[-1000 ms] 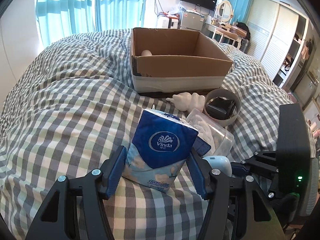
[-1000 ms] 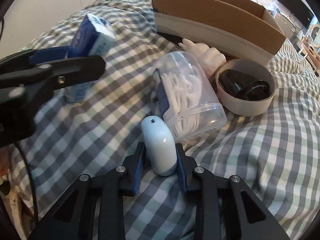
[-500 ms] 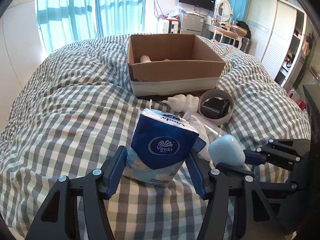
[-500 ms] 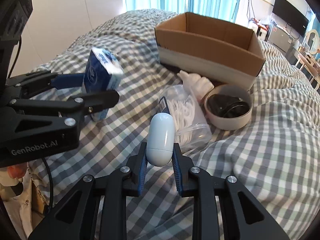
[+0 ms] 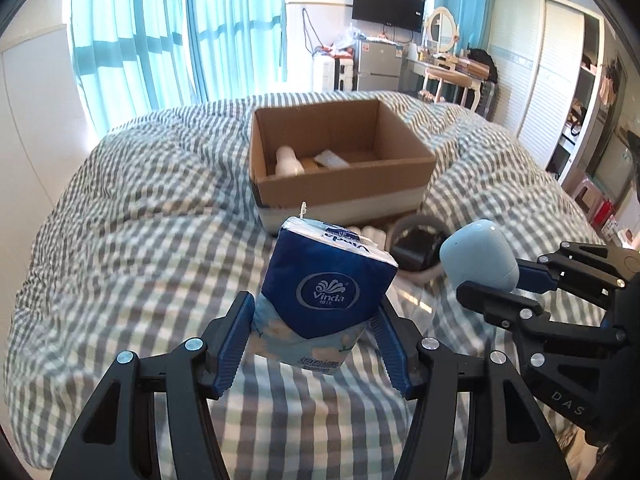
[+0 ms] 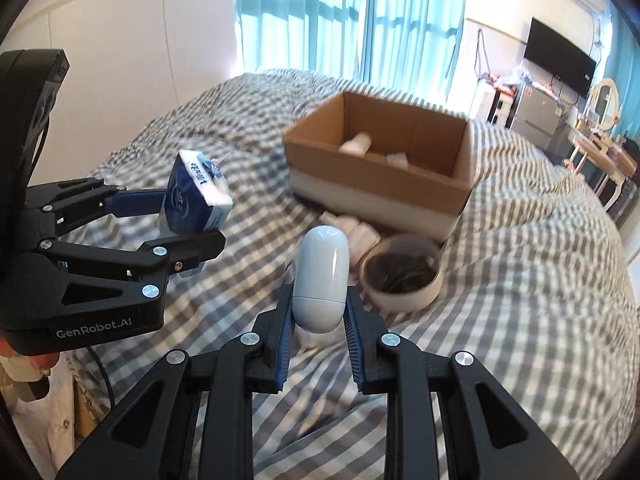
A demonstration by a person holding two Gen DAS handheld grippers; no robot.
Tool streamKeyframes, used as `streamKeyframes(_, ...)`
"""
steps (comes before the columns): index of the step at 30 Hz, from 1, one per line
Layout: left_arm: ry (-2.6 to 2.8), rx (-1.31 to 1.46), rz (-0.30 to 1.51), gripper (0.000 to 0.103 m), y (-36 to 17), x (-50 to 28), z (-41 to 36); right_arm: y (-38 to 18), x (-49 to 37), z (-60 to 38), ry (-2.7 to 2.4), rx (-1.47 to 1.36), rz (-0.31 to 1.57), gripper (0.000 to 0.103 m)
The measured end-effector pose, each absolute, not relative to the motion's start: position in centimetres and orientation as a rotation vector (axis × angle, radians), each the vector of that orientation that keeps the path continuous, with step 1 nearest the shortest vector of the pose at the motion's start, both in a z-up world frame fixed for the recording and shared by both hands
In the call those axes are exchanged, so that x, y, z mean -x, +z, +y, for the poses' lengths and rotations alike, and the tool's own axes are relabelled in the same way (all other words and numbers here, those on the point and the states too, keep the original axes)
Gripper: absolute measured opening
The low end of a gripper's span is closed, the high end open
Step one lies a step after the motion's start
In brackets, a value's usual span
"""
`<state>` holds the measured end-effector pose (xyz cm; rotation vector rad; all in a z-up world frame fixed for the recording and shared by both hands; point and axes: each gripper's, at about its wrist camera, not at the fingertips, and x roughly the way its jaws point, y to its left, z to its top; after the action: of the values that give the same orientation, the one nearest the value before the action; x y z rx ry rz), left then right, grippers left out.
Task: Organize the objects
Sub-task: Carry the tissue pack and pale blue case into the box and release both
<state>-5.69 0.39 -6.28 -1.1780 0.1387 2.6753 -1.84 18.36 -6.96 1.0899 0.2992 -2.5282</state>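
Brown cardboard box (image 5: 340, 168): two pale items inside. Left gripper (image 5: 312, 340) clamps blue Vinda tissue pack (image 5: 320, 292); right gripper (image 6: 318, 312) clamps pale-blue plastic capsule (image 6: 320, 276). Round white container (image 6: 402, 276) unpacked on bed.

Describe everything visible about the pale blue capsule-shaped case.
The pale blue capsule-shaped case is smooth, glossy plastic with rounded ends and a thin seam near its lower end. It stands roughly upright, clamped at its lower half between the right tool's blue ribbed pads, clear of the checked bedding. Only the pads touch it.
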Motion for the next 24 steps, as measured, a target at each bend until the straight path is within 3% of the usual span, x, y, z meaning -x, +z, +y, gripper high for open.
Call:
streamKeyframes(16,2.781,0.975,0.101,0.061,0.3,15.1,0.9,0.1,11.4,18.9,-2.666,-0.883,0.328,0.023)
streamKeyframes(24,2.787,0.953,0.112,0.061,0.5,22.0,2.2,0.7,19.3,19.5,-2.695,-0.884,0.331,0.023)
